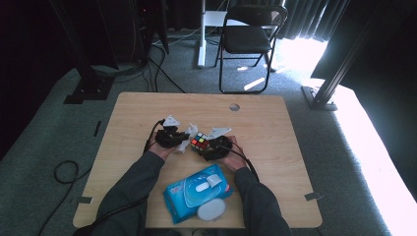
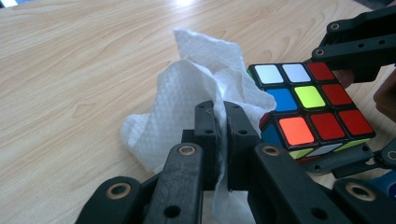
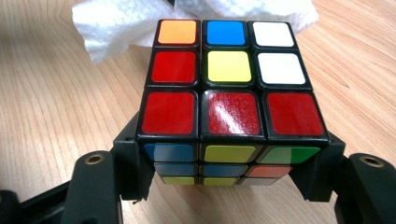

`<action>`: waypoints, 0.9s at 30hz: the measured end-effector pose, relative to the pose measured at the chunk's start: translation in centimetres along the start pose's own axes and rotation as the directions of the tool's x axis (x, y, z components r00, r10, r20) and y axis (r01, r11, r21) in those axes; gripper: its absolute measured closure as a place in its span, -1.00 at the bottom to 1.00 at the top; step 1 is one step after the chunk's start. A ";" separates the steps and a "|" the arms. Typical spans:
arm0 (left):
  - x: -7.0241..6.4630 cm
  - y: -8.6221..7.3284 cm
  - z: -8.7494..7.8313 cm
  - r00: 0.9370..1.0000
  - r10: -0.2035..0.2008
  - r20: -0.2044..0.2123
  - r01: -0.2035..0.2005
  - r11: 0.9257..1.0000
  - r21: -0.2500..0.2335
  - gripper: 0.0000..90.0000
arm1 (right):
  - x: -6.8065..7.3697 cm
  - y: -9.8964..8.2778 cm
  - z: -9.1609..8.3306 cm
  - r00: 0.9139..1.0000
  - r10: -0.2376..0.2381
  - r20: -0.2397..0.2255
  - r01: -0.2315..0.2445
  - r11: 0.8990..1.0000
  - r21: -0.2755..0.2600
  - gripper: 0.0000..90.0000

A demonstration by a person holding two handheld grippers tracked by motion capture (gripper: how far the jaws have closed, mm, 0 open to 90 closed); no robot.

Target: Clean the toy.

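A scrambled puzzle cube (image 1: 199, 141) sits at the middle of the wooden table (image 1: 255, 118). My right gripper (image 1: 210, 147) is shut on the cube (image 3: 229, 84), one jaw on each side of its lower layers. A crumpled white wipe (image 2: 187, 98) is pinched between the jaws of my left gripper (image 2: 220, 116), which is shut on it. The wipe (image 1: 188, 136) touches the cube (image 2: 310, 105) on its left side. In the right gripper view the wipe (image 3: 116, 23) lies just behind the cube.
A blue pack of wet wipes (image 1: 196, 191) lies near the table's front edge, with a white round lid (image 1: 211, 210) beside it. A small round hole (image 1: 234, 106) is at the table's far side. A black folding chair (image 1: 248, 39) stands beyond the table.
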State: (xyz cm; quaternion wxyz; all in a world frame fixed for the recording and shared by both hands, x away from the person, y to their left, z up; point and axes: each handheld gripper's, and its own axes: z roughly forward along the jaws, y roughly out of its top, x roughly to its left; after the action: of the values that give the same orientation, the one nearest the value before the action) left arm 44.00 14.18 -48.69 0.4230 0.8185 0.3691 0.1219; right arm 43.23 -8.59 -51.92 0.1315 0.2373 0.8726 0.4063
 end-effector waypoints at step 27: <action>-0.5 -1.1 0.8 0.994 0.034 0.105 -0.037 0.999 0.028 0.91 | 0.5 0.2 -0.5 0.999 -0.028 -0.028 0.027 0.999 -0.028 -0.24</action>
State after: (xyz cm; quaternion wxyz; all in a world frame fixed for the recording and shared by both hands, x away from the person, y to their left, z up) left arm 43.54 13.73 -49.96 0.4274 0.8364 0.3334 0.0809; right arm 42.67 -8.54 -51.45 0.1276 0.2177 0.8719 0.4197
